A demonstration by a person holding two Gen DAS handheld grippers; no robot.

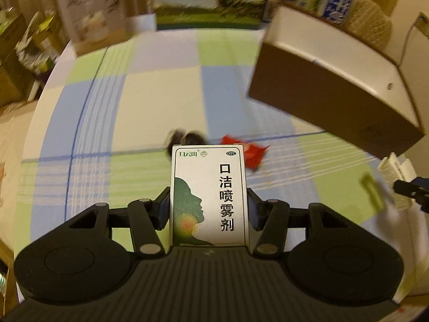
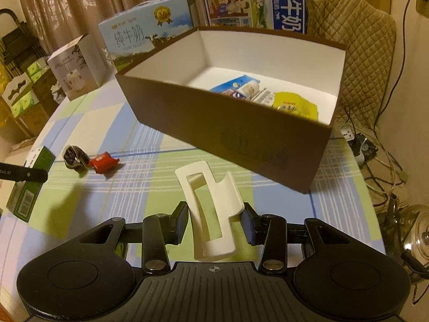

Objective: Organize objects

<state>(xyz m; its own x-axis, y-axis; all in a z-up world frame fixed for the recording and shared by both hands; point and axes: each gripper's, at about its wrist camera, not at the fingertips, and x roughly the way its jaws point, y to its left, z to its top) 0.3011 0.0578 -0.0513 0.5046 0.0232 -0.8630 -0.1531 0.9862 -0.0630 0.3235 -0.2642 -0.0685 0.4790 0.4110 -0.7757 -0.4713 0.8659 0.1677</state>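
The open brown cardboard box with a white interior point(image 2: 228, 123) stands on the checked blue-and-green tablecloth point(image 2: 150, 145), already holding a blue packet, a yellow packet and a small white carton at its floor; it lies ahead and slightly right of the right gripper point(image 2: 214, 224), its near brown wall just beyond the fingertips, so that hand looks the nearer of the two; the right gripper's jaws are closed on the white plastic clip-shaped holder point(image 2: 214, 209), whose long axis runs forward along the fingers, tilted a little left at the far end; a carry forward and up over the near wall seems to be what the drop calls for; the left gripper point(image 1: 209, 209) is clamped on the white and green spray medicine carton point(image 1: 209, 196), held upright with its long axis also pointing forward; from that side the box sits up and to the right; between them, on the cloth, lie a dark crumpled wrapper point(image 2: 76, 158) touching a red wrapper point(image 2: 103, 161), both not yet collected.
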